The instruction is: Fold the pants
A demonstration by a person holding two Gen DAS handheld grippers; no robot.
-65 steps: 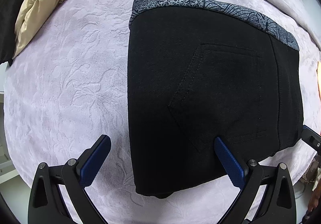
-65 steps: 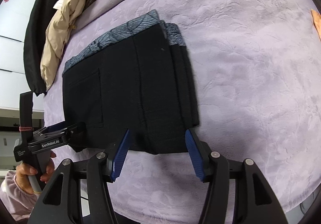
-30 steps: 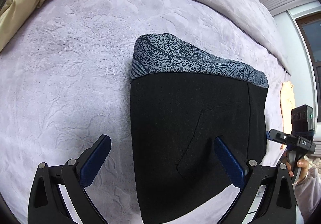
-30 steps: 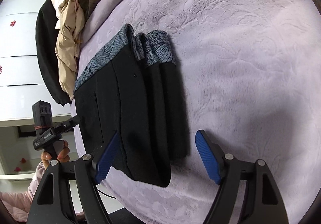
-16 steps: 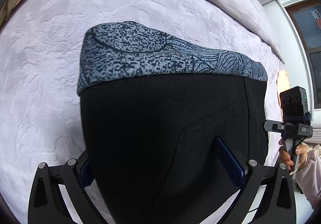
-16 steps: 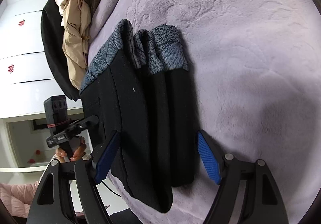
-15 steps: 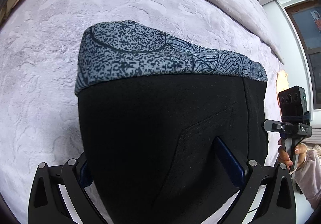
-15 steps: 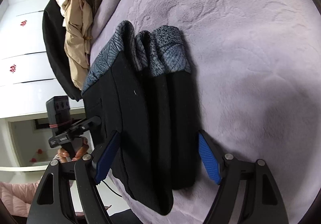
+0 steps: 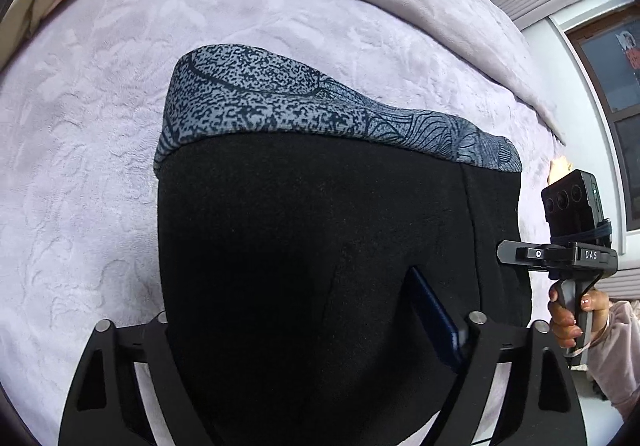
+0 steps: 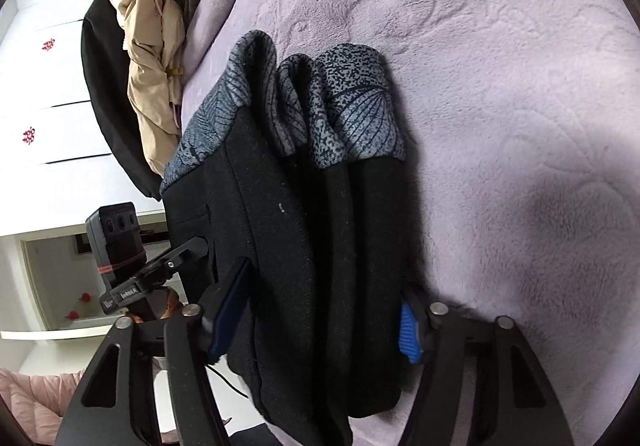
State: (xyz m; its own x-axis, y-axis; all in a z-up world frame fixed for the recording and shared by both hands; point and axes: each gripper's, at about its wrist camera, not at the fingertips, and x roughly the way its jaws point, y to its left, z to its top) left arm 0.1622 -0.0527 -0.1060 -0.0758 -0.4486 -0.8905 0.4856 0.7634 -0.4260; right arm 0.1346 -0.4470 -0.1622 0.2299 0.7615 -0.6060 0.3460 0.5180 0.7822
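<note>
Both your tools straddle the folded pants.
The black folded pants with grey patterned waistband (image 9: 320, 246) lie on the lilac bed (image 9: 80, 166), between the wide-spread fingers of your left tool (image 9: 304, 330) and right tool (image 10: 316, 322).

Soft, even daylight fills both views; in the left wrist view a window (image 9: 616, 86) sits at the right edge. The lilac bedspread (image 9: 80, 166) is bright, its embossed pattern crisp. The black pants (image 9: 300, 246) swallow light, so seams barely show. In the right wrist view a broad soft shadow (image 10: 552, 214) falls on the bedspread beside the pants. Fisheye bending curves every edge, dark corners ring both frames, and the white drawers (image 10: 44, 86) at far left look washed out.
</note>
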